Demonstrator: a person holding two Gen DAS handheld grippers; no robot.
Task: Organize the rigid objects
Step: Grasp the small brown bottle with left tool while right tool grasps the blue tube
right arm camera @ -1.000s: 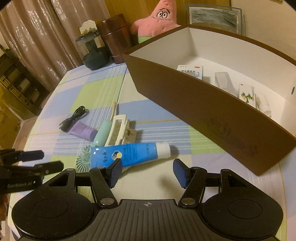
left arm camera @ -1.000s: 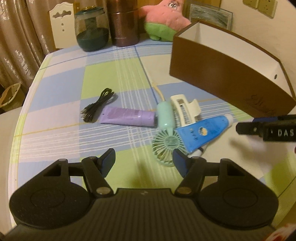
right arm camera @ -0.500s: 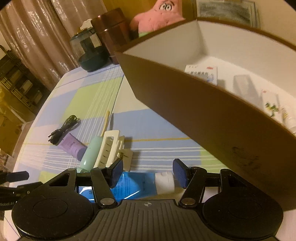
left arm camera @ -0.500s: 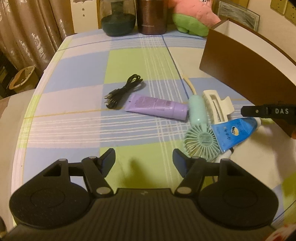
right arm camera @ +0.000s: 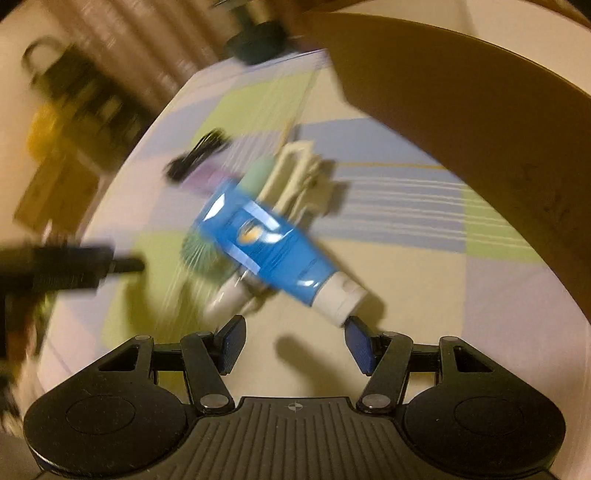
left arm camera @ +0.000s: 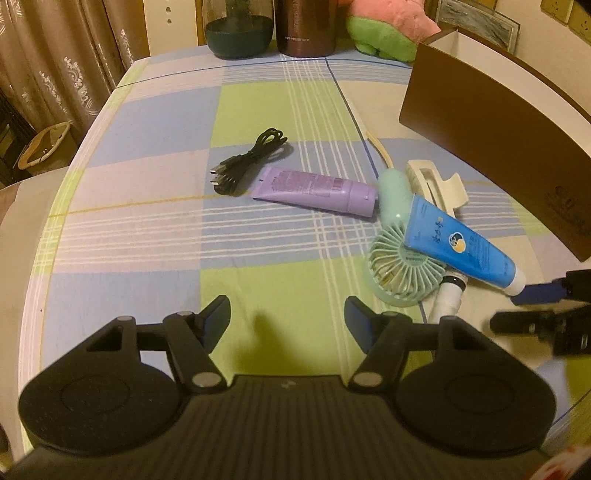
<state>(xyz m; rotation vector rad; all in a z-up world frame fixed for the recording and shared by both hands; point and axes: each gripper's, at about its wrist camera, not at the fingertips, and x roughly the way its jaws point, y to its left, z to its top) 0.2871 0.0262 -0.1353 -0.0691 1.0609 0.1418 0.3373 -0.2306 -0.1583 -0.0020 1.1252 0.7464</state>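
A blue tube with a white cap lies across a mint hand fan and a small white bottle. Beside them are a cream hair claw, a purple tube and a coiled black cable. My left gripper is open and empty above the cloth, left of the pile. My right gripper is open and empty just short of the blue tube's cap; it also shows in the left wrist view. The right wrist view is blurred.
A tall brown box with a white inside stands at the right. A dark jar, a brown canister and a pink plush toy stand at the table's far edge. The table's left edge curves near curtains.
My right gripper has pulled back and swung left, so the blue tube now lies ahead of its open jaws, turned cap-first towards it. My left gripper has moved forward over the table.
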